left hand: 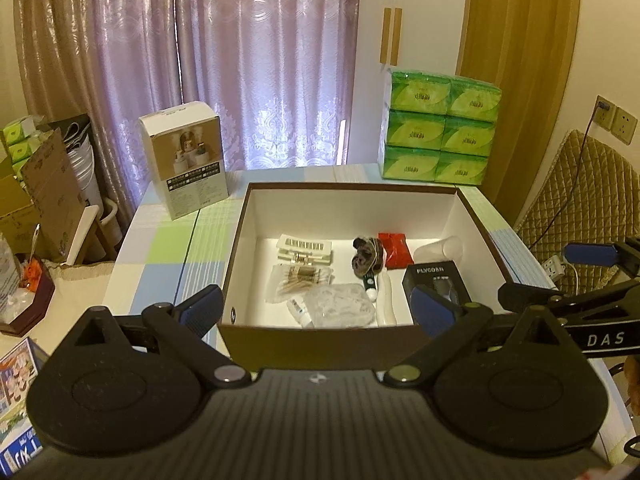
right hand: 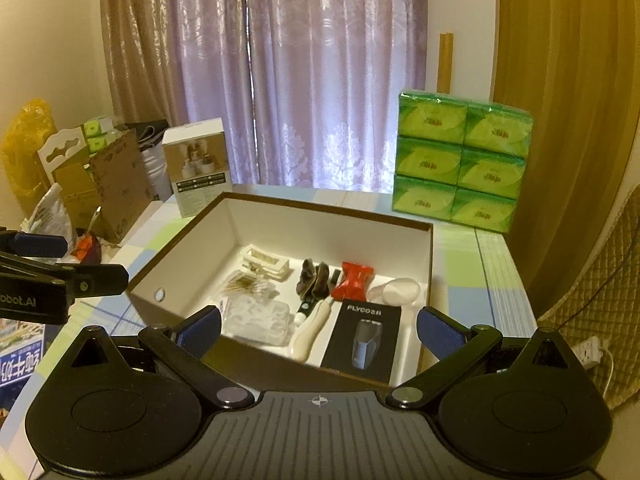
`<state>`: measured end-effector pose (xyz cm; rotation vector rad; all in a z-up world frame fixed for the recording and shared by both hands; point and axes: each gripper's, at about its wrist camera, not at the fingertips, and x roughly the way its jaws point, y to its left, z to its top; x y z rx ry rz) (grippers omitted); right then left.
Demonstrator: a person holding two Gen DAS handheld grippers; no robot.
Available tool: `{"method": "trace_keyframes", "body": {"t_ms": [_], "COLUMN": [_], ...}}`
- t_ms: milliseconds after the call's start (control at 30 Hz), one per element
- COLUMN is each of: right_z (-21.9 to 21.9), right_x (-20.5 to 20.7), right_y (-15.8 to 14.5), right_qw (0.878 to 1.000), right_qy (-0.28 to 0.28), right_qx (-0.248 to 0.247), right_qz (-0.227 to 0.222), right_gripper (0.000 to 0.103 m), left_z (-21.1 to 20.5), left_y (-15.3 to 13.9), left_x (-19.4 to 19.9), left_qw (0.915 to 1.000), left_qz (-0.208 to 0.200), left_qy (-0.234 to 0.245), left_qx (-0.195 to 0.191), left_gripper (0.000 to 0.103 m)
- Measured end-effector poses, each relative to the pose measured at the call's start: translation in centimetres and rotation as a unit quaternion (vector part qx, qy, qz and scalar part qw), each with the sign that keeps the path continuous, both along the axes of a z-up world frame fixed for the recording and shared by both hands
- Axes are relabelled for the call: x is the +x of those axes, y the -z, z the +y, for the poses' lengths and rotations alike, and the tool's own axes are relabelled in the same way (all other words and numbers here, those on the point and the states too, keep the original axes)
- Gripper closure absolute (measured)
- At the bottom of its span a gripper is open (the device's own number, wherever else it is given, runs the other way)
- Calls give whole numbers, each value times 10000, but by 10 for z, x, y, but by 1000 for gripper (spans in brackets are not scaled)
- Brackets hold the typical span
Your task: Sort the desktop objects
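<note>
Inside the box (left hand: 472,216), we count small items gathered, nearly done; both grippers (left hand: 316,306) (right hand: 318,330) spread, empty.

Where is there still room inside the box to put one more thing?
Bare floor shows along the far wall of the box, behind the white tray and red packet. The near half is crowded, from the clear plastic case to the black Flyco box.

Blue carton (left hand: 16,384) cut off at left edge, its print unreadable.
</note>
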<state>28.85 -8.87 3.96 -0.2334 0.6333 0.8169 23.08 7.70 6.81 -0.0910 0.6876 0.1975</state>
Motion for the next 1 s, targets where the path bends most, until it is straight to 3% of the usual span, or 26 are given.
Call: {"method": "trace_keyframes", "body": {"t_ms": [1000], "right_z": [-51], "right_x": [-54], "right_y": [9], "right_qw": [9998], "right_qy": [-94], "right_qx": [-119], "right_qz": [133], "right_gripper": [2], "left_z": [-38], "left_y": [9], "left_x": [-75], "left_qw": [9990], "left_qz": [261], "left_qy": [-257], "left_qx": [274], "left_gripper": [4]}}
